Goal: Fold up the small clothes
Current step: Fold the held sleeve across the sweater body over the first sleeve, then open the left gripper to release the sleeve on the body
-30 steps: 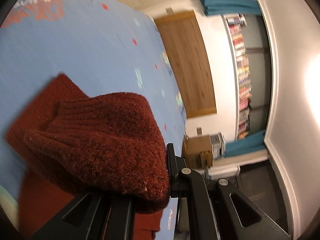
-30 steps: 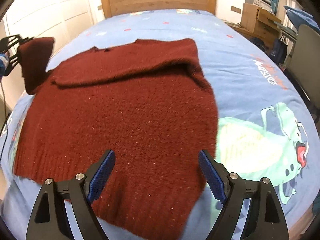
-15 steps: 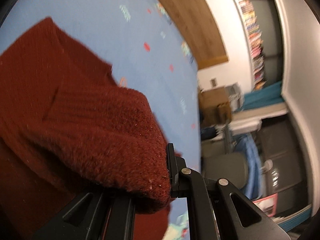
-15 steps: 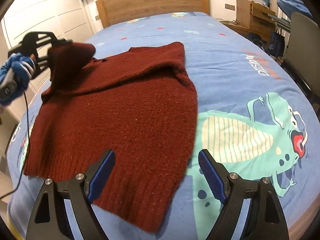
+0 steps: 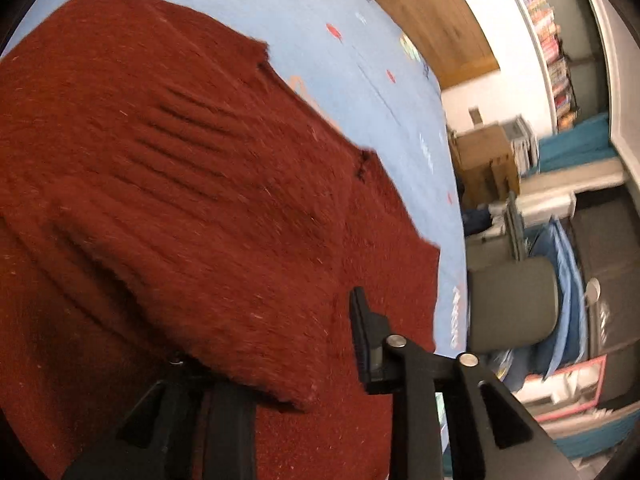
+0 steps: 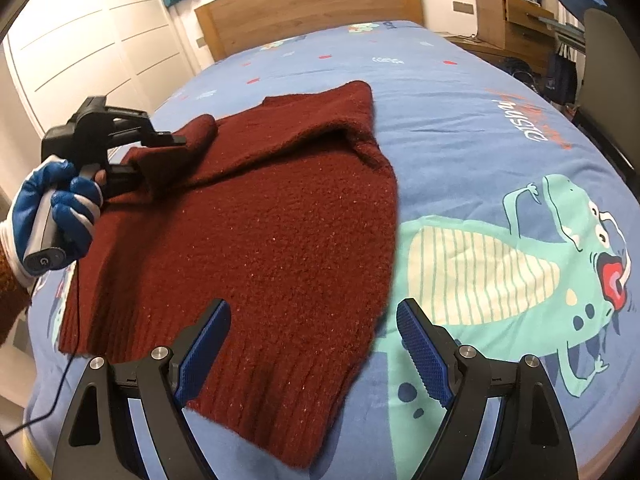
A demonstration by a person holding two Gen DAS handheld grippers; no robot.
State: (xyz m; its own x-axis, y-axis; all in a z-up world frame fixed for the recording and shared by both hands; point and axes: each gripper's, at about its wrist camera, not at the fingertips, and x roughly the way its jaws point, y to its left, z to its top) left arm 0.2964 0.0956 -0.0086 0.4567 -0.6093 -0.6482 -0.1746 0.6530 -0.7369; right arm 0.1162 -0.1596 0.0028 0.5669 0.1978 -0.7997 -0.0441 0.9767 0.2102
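Note:
A dark red knitted sweater [image 6: 260, 240] lies flat on the bed, its right sleeve [image 6: 320, 132] folded across the chest. My left gripper [image 6: 158, 156], held by a blue-gloved hand [image 6: 60, 208], is at the sweater's upper left with the left sleeve's cuff [image 6: 192, 136] between its jaws. In the left wrist view the left gripper [image 5: 272, 344] is opening; the ribbed cuff [image 5: 240, 320] sags over the hidden left finger, and a gap shows beside the right finger [image 5: 362, 340]. My right gripper [image 6: 314, 312] is open above the hem, holding nothing.
The blue bedcover [image 6: 460, 128] has a green dinosaur print [image 6: 520, 264] at the right. A wooden headboard [image 6: 312, 4] stands at the far end. White wardrobe doors [image 6: 100, 40] are on the left, a desk [image 6: 516, 20] and chair [image 6: 612, 60] on the right. A cable [image 6: 60, 392] hangs off the left edge.
The left gripper has carried the sleeve cuff from beyond the left side in over the sweater's chest and lower down, and its jaws have parted. The right gripper shifted slightly and stays open.

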